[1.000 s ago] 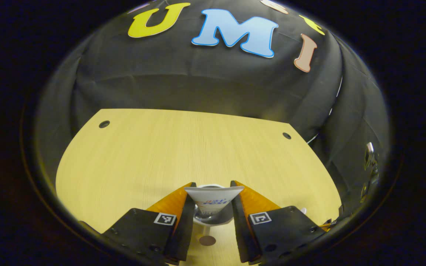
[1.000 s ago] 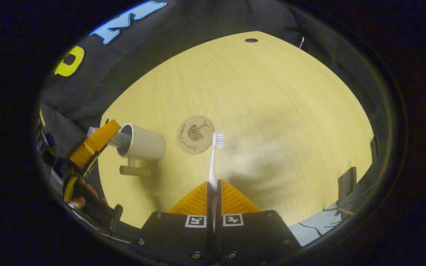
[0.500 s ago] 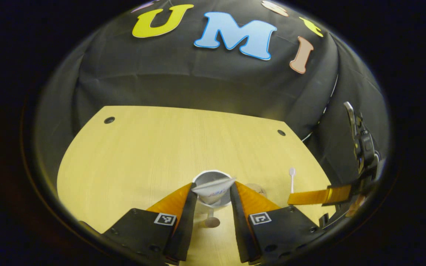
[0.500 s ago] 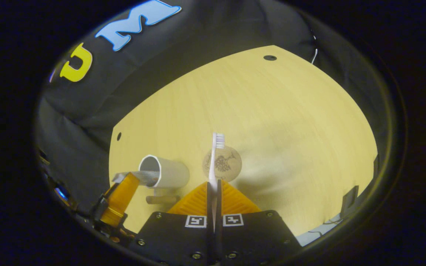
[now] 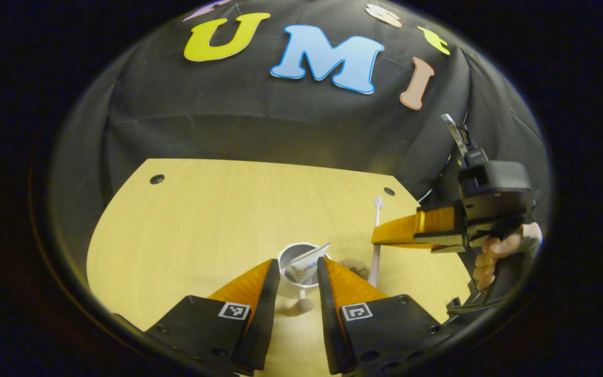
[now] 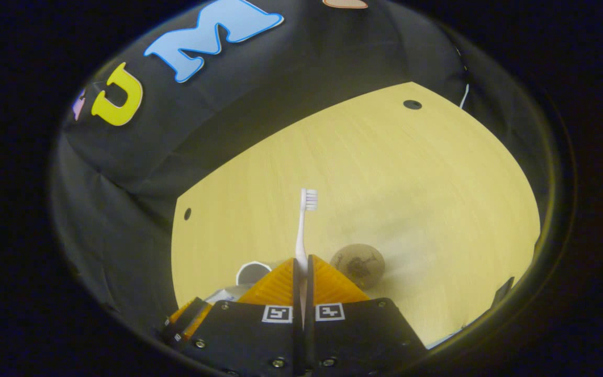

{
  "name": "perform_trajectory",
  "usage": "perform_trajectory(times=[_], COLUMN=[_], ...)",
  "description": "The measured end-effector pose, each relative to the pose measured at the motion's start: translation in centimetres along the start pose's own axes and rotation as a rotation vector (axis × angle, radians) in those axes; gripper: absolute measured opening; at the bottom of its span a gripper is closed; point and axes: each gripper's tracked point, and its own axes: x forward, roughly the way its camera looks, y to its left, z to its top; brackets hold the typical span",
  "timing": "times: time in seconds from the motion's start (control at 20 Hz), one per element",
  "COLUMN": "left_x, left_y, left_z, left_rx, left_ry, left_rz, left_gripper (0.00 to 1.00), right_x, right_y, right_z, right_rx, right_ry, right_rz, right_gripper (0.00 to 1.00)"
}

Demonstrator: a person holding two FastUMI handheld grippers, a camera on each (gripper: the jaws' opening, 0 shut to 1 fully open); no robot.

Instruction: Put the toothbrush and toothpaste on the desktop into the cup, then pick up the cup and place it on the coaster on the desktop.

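Two grippers: left gripper [image 5: 297, 272] released, toothpaste tube [image 5: 306, 258] leaning inside white cup [image 5: 297, 262]; right gripper [image 6: 302, 264] clamps toothbrush [image 6: 302, 230] upright for insertion.

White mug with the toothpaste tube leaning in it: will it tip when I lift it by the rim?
Probably somewhat top-heavy: the toothpaste tube leans out past the rim of the white mug. The mug looks glazed, so likely slippery. Its handle juts to one side, so the mug may swing if gripped off-centre.
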Motion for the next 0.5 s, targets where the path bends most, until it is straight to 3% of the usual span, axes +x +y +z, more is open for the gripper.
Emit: perform_trajectory(times=[0.5], left_x=[-3.2], left_y=[5.1], left_z=[-1.2], left_rx=[-0.030], left_ry=[0.021], left_rz=[0.070], left_gripper=[0.49], right_x=[3.4], right_y=[3.8], right_z=[1.3], right_rx=[-0.023], right_ry=[-0.029], right_rz=[0.014], right_gripper=[0.02])
